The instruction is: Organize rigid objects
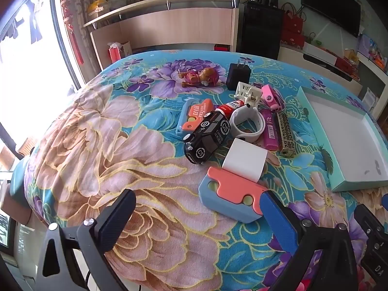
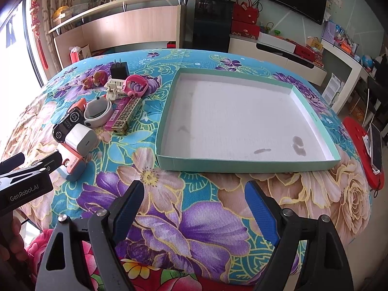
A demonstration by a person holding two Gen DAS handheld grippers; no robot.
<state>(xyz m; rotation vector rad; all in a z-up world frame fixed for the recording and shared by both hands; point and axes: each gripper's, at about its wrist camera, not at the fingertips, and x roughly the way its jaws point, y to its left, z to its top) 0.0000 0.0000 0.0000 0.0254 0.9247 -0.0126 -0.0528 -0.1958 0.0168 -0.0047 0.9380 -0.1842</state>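
A pile of small objects lies on the flowered blanket: a black toy car (image 1: 206, 138), a white charger cube (image 1: 245, 160), a white watch band (image 1: 247, 121), a pink lighter (image 1: 271, 131), a gold case (image 1: 286, 133) and an orange-and-blue block toy (image 1: 230, 198). My left gripper (image 1: 197, 195) is open just in front of the block toy, and its right fingertip (image 1: 269, 201) overlaps the toy's end. My right gripper (image 2: 194, 186) is open over bare blanket, short of the teal tray (image 2: 242, 121), whose white floor shows a few dark stains.
Farther back lie a toy puppy (image 1: 201, 76), a black plug (image 1: 237, 75), a cream clip (image 1: 247, 92) and a pink toy watch (image 1: 271, 97). The left gripper's body (image 2: 26, 181) shows at the left of the right wrist view. Shelves and cabinets stand behind the bed.
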